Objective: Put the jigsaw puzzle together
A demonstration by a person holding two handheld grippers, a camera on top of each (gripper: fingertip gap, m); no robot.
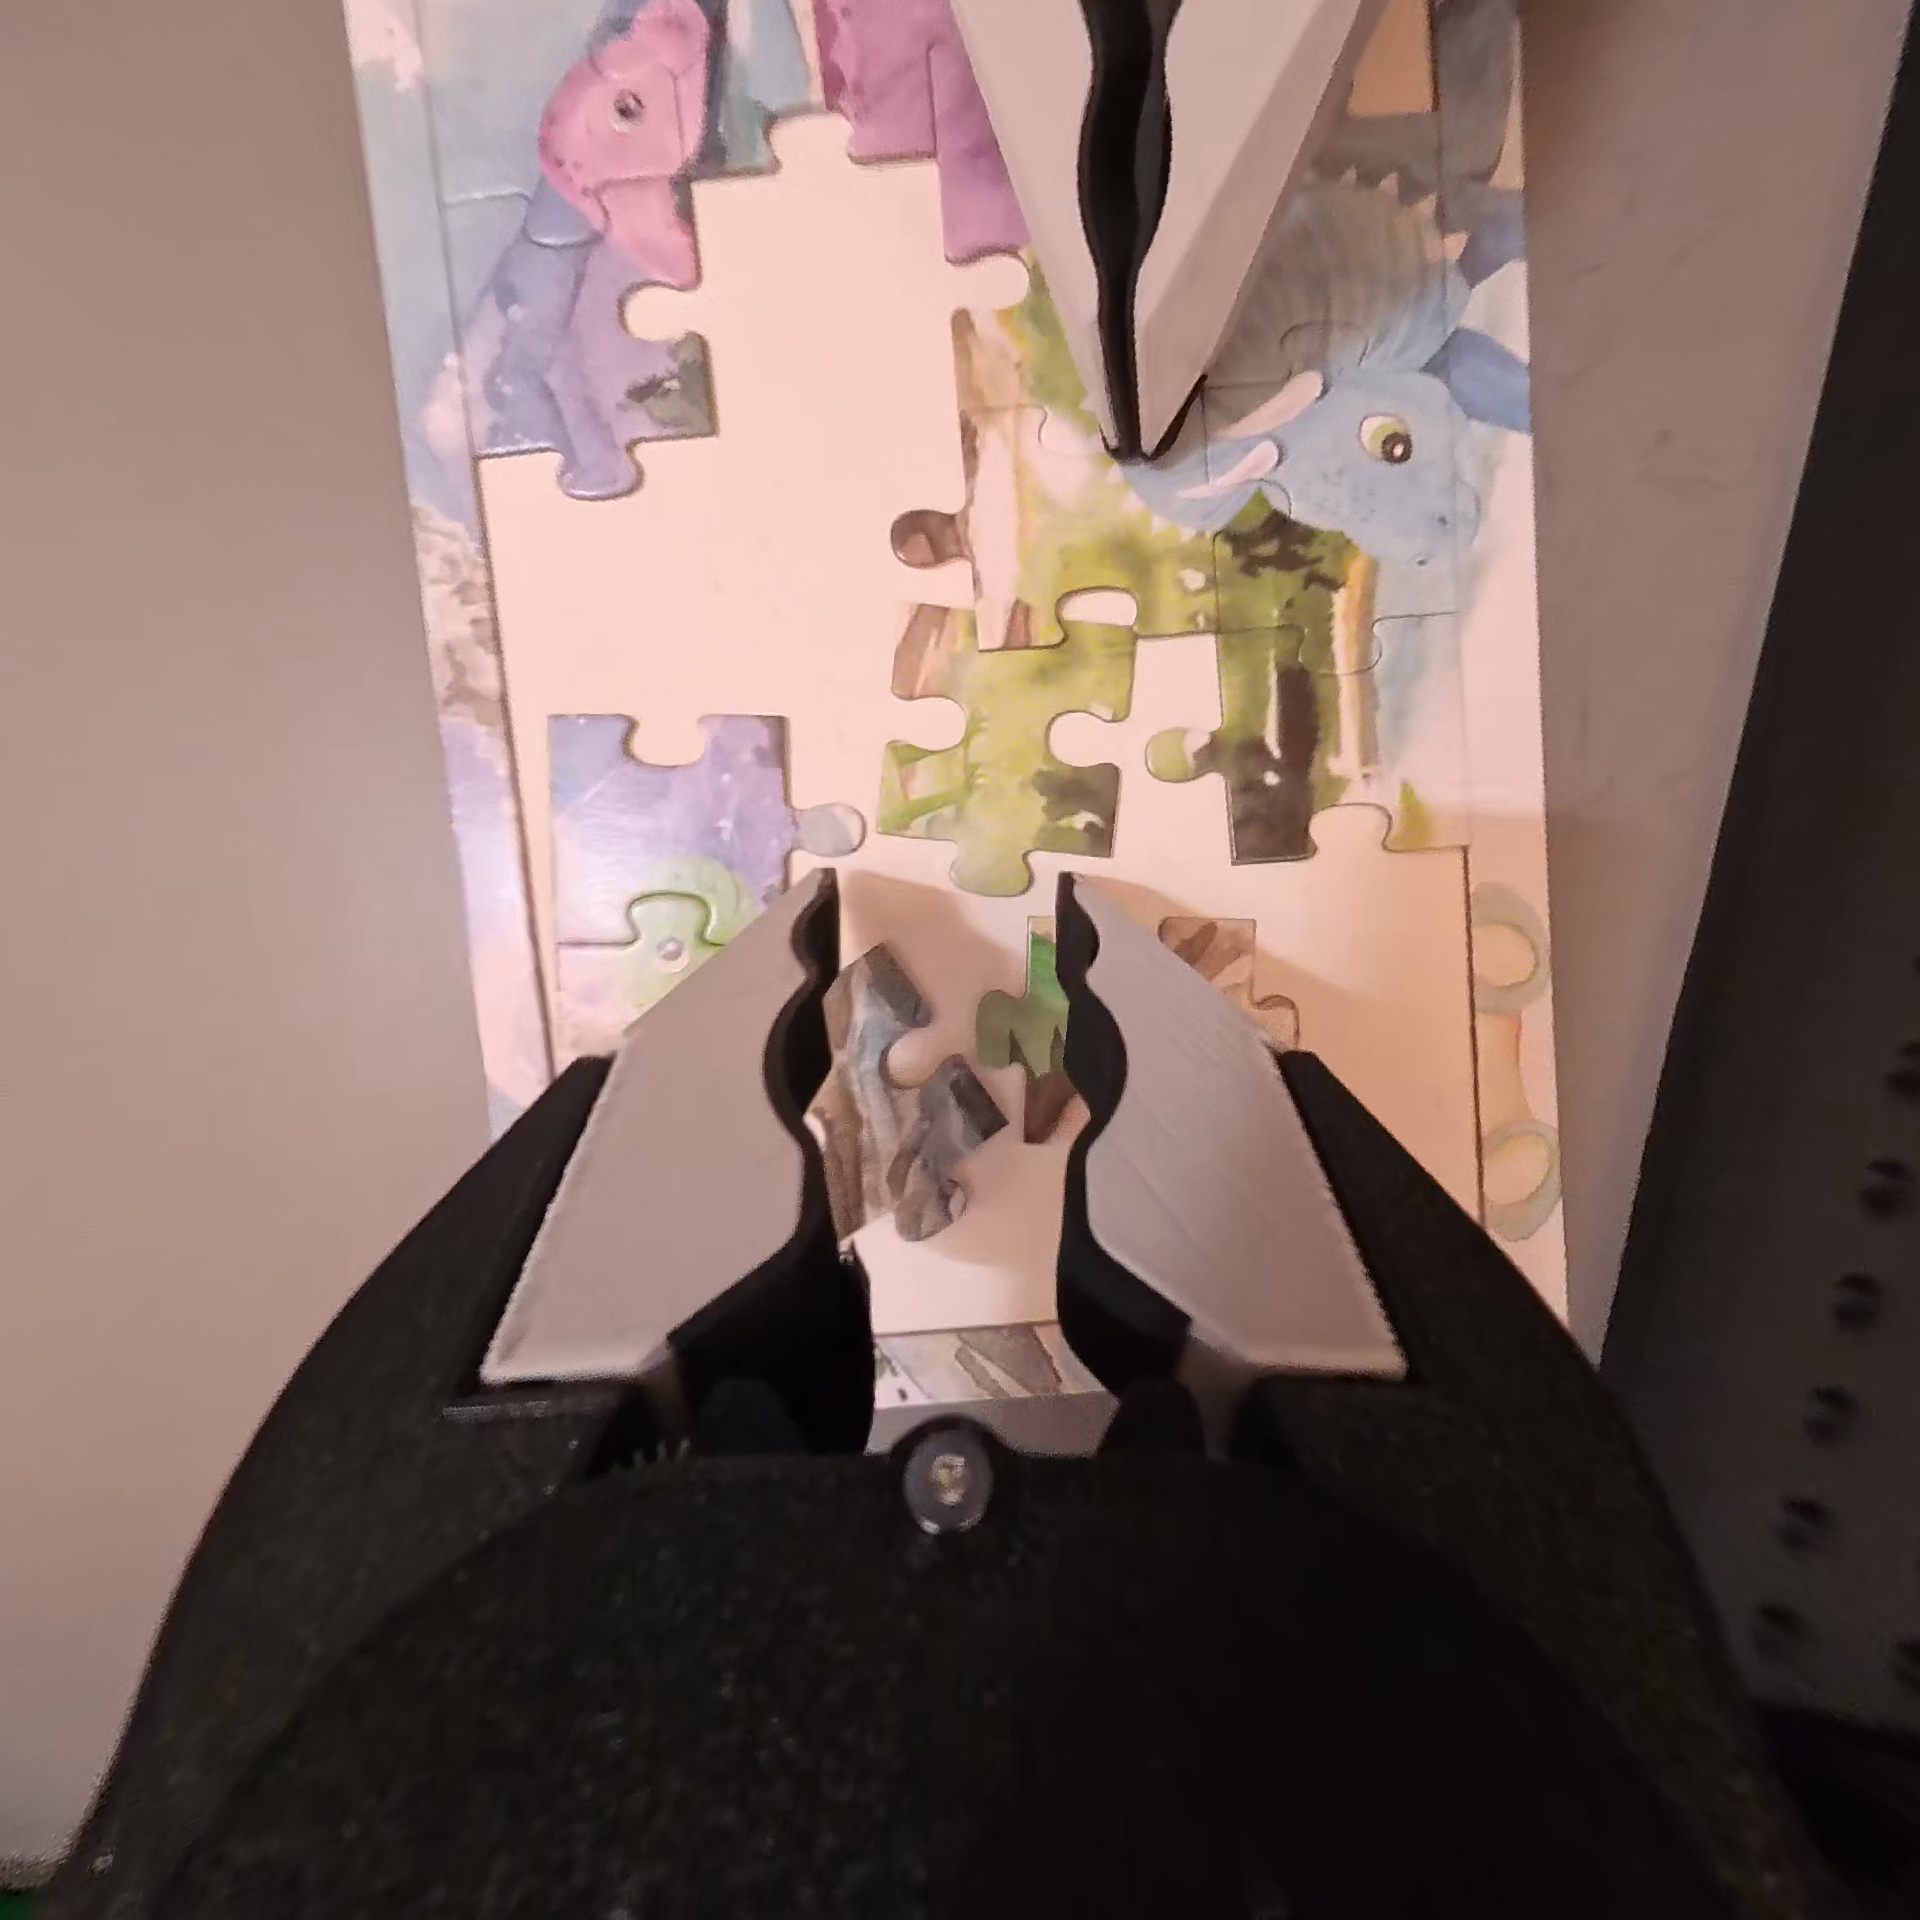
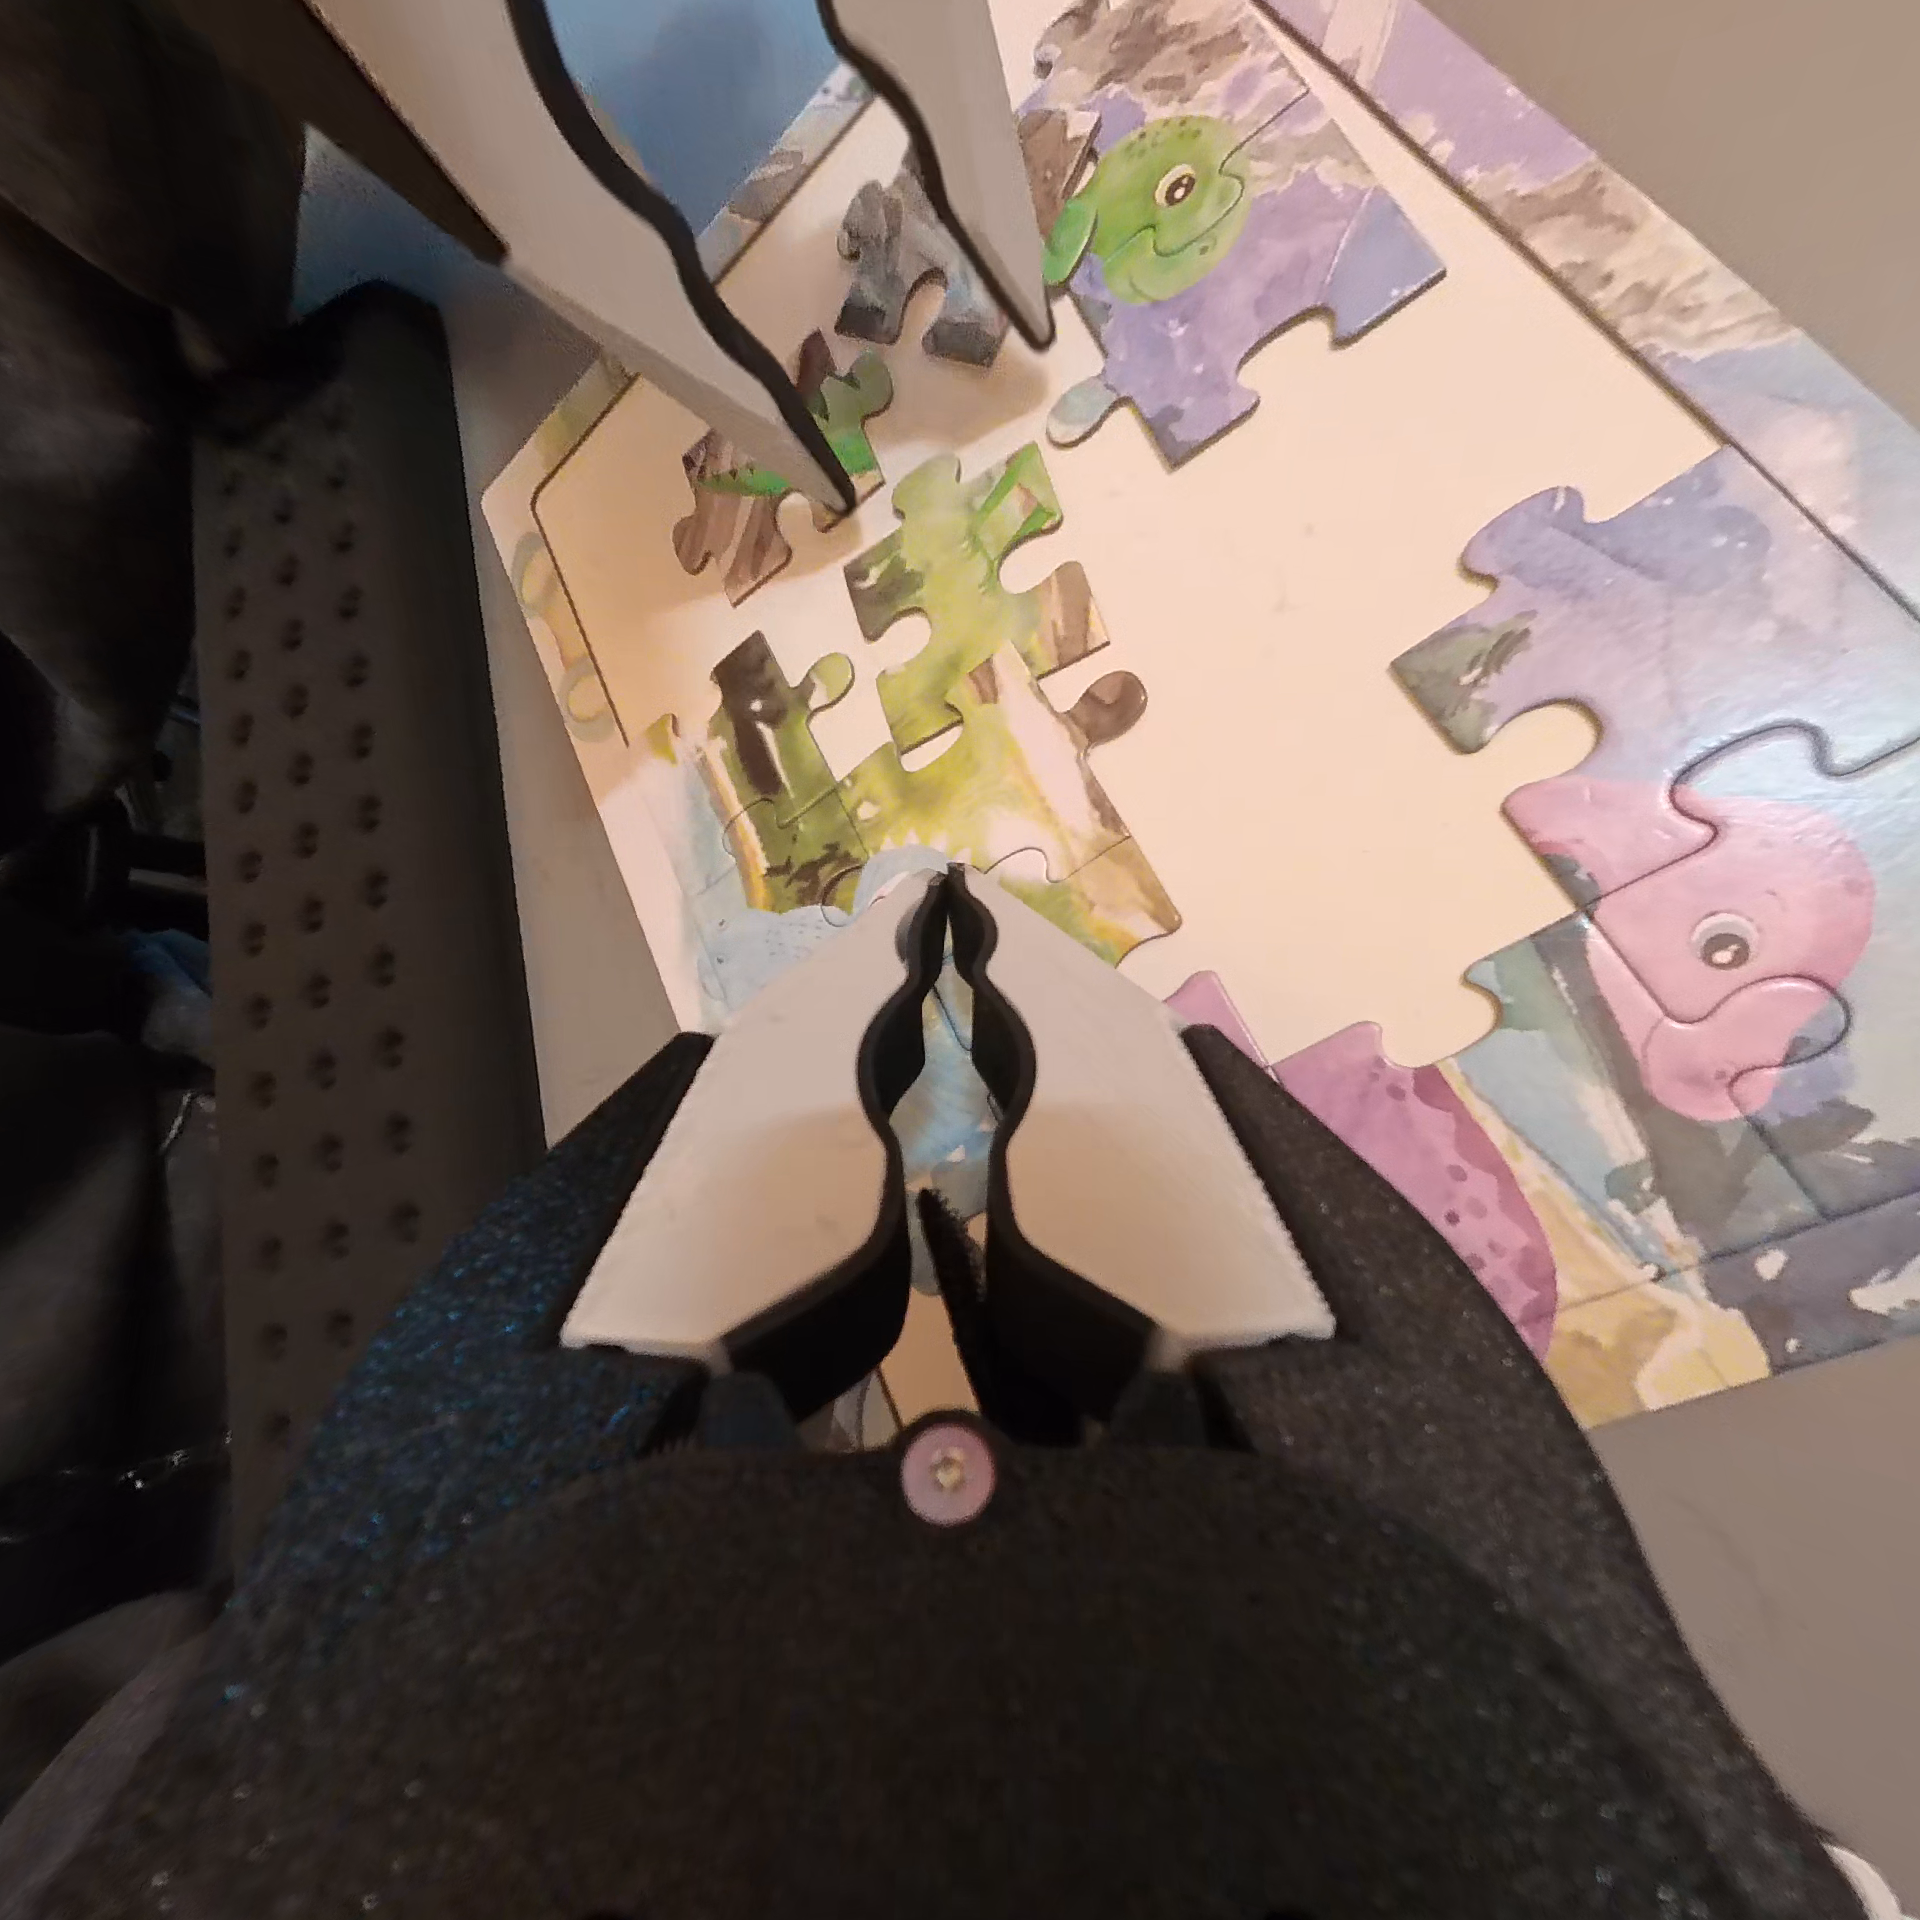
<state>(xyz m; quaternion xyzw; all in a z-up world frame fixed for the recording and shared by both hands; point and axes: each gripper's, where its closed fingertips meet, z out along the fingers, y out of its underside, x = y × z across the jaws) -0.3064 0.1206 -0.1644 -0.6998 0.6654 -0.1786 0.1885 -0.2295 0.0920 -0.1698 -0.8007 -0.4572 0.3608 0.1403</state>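
Here the loose grey-blue cardboard jigsaw piece point(image 1: 902, 1101) lies on the cream puzzle tray point(image 1: 790, 540), between my left gripper's point(image 1: 948, 914) wide-spread fingers. I should close squarely on it. My right gripper point(image 2: 948, 879), pinched closed and empty, steadies the blue dinosaur section point(image 1: 1340, 457).

Your jigsaw puzzle point(image 1: 790, 582) lies flat and half built; a loose grey piece point(image 1: 904, 1101) sits askew on its bare board.
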